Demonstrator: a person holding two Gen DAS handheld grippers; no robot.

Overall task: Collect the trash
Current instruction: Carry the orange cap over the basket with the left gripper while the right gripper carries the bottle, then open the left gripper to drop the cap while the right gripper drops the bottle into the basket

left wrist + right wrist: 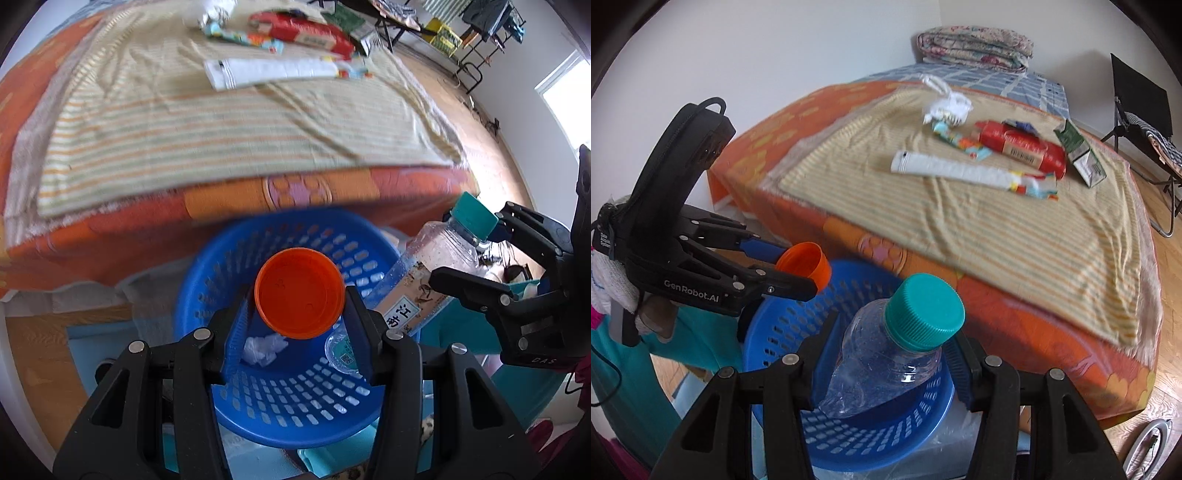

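Left gripper (301, 295): closed on an orange plastic cup (300, 293), one finger on each side of the wall. Cup lies roughly level, round open mouth facing back toward the wrist camera, base pointing toward the bed. It hangs directly over the blue basket (207, 269).

Right gripper (892, 339): clamped on a clear plastic bottle (882, 358) just below the shoulder. Long axis runs along the fingers; the ridged teal cap (925, 312) points forward and up toward the bed, body trailing back under the gripper. Seen from the left wrist view, the bottle (424, 273) slants over the basket's right rim, cap end highest, paper label printed with dark characters.

Basket: round, rigid plastic, walls pierced with rows of small slots, mouth open upward. It sits tight against the bed's near edge. Inside on the bottom: a crumpled white scrap (262, 349) and a clear round lid-like piece with a teal label (341, 354). Both grippers crowd the space above the basket; the left gripper (798, 273) hangs over its far-left rim in the right wrist view.

Beyond the basket: bed (1015, 302) with orange patterned cover, topped by a striped, wrinkled cloth (997, 221). On the cloth, well back from the basket: a flattened white tube (949, 170), a red wrapper (1023, 147), a green carton (1080, 155), a crumpled white bag (947, 105). Wood floor to the bed's right.
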